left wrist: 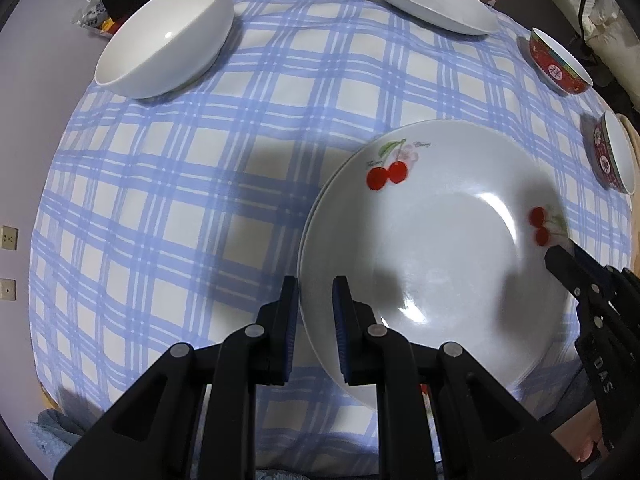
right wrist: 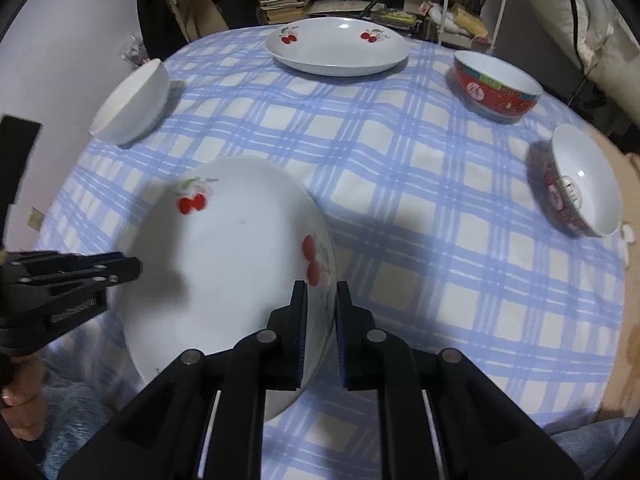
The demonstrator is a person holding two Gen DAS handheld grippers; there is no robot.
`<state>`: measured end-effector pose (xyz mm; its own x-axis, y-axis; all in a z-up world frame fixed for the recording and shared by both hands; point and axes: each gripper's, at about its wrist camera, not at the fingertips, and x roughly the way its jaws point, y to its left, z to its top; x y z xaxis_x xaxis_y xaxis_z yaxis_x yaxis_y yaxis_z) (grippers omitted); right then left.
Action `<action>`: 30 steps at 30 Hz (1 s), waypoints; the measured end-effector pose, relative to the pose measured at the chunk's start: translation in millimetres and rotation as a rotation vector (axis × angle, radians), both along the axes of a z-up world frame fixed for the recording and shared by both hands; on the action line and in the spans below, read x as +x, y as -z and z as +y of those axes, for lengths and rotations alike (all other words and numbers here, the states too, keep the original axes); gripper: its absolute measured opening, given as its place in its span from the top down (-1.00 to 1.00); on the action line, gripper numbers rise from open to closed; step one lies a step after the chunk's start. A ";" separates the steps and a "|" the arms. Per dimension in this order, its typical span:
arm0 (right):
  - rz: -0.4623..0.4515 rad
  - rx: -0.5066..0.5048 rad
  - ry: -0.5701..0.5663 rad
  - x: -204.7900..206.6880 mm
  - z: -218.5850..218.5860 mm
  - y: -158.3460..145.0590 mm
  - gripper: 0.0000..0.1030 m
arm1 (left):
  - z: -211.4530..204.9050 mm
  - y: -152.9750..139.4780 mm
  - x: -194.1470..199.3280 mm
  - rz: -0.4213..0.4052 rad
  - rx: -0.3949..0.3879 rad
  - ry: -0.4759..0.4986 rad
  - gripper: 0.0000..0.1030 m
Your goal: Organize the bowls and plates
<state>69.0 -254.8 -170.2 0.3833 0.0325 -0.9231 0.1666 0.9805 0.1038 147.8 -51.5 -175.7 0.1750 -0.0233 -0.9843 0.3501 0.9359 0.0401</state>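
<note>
Both grippers pinch the near plate (left wrist: 432, 248) by opposite rims: the left gripper (left wrist: 316, 328) on its left edge, the right gripper (right wrist: 322, 336) on its right. Beyond it on the tablecloth (right wrist: 400, 184) stand a second plate (right wrist: 338, 54), a white bowl (left wrist: 168, 36) and two red bowls (right wrist: 496, 86).

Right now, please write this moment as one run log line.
left gripper: shut on near cherry plate rim | right gripper: shut on opposite rim | far cherry plate, bowls: untouched

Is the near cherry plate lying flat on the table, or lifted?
Cannot tell; both grippers grip the cherry plate by opposite rims, above another plate.
</note>
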 end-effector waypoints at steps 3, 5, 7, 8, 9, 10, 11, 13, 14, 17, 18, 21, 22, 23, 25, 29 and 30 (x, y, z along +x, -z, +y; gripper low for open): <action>0.003 0.027 0.009 0.0 -3.6 2.2 0.69 | -0.6 -2.1 -2.2 -0.008 0.007 0.000 0.68; -0.002 0.038 0.012 -0.4 -4.0 1.5 0.68 | -0.1 -1.8 -2.9 0.000 0.002 -0.006 0.68; -0.002 0.040 0.015 -1.5 -3.6 1.7 0.68 | 3.1 -3.8 -5.3 -0.006 0.003 -0.011 0.68; -0.001 0.038 0.014 -1.6 -3.7 1.7 0.68 | 3.2 -5.1 -5.7 -0.011 0.003 -0.012 0.68; -0.001 0.036 0.015 -2.0 -3.9 1.4 0.68 | 4.3 -8.2 -7.1 -0.016 -0.002 -0.014 0.68; 0.000 0.036 0.017 -2.6 -2.8 1.5 0.68 | 4.3 -10.0 -7.7 -0.020 -0.006 -0.015 0.67; 0.002 0.038 0.019 -3.1 -2.6 1.6 0.68 | 4.5 -12.1 -7.8 -0.025 -0.008 -0.016 0.66; 0.001 0.047 0.027 -4.2 -3.4 1.7 0.68 | 5.8 -16.3 -7.4 -0.041 -0.005 -0.021 0.66; -0.001 0.055 0.032 -5.1 -3.9 1.3 0.68 | 5.9 -19.1 -8.2 -0.050 -0.002 -0.024 0.65; -0.011 0.057 0.039 -7.2 -4.9 -1.8 0.68 | 5.2 -34.8 -12.2 -0.087 -0.010 -0.048 0.65; -0.016 0.056 0.041 -8.1 -5.5 -3.6 0.68 | 7.8 -40.9 -12.0 -0.097 -0.022 -0.053 0.65; -0.035 0.061 0.057 -9.9 -9.0 -9.4 0.58 | 9.9 -55.3 -17.5 -0.131 -0.036 -0.061 0.64; -0.040 0.066 0.062 -10.0 -10.6 -10.8 0.49 | 6.6 -57.8 -17.5 -0.145 -0.034 -0.061 0.64; -0.047 0.071 0.068 -9.9 -12.5 -12.4 0.45 | 8.4 -59.4 -15.8 -0.155 -0.035 -0.059 0.64; -0.060 0.070 0.079 -9.0 -15.5 -14.8 0.30 | 8.9 -65.3 -17.5 -0.168 -0.044 -0.060 0.64; -0.082 0.067 0.112 -5.9 -23.5 -17.4 -0.07 | 7.9 -64.6 -12.2 -0.193 -0.038 -0.056 0.62; -0.087 0.065 0.121 -5.5 -25.3 -17.8 -0.09 | 7.6 -65.1 -11.8 -0.199 -0.033 -0.055 0.62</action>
